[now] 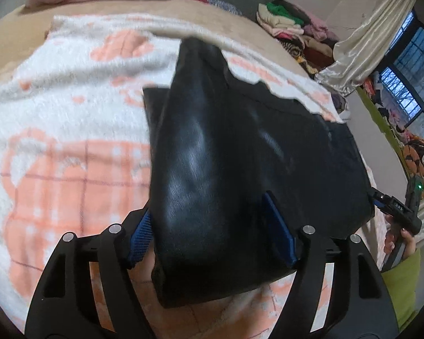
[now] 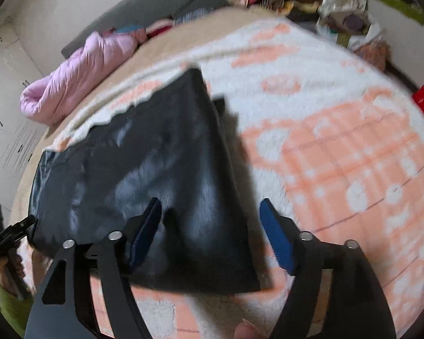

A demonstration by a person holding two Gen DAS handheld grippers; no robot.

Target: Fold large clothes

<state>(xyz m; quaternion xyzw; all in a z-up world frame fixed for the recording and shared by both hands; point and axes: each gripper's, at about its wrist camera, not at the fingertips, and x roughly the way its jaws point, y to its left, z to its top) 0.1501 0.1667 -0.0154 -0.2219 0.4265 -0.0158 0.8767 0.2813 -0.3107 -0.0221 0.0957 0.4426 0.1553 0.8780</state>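
black shiny garment mid-fold on the bed

the black garment [image 1: 240,152] lies on the white-and-peach blanket [image 1: 56,130], near the blanket's front edge. the left gripper [image 1: 214,234] and right gripper [image 2: 209,231] both have their fingers spread wide, pinching nothing, each hovering over an end of the fold, probably to check or flatten it before the next fold. frames are blurry though.

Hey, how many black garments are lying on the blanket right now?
1. The black garment lies across the white-and-orange blanket, partly folded, between the open left gripper and right gripper. Other clothes are piled off the blanket; nothing else black shows on it.
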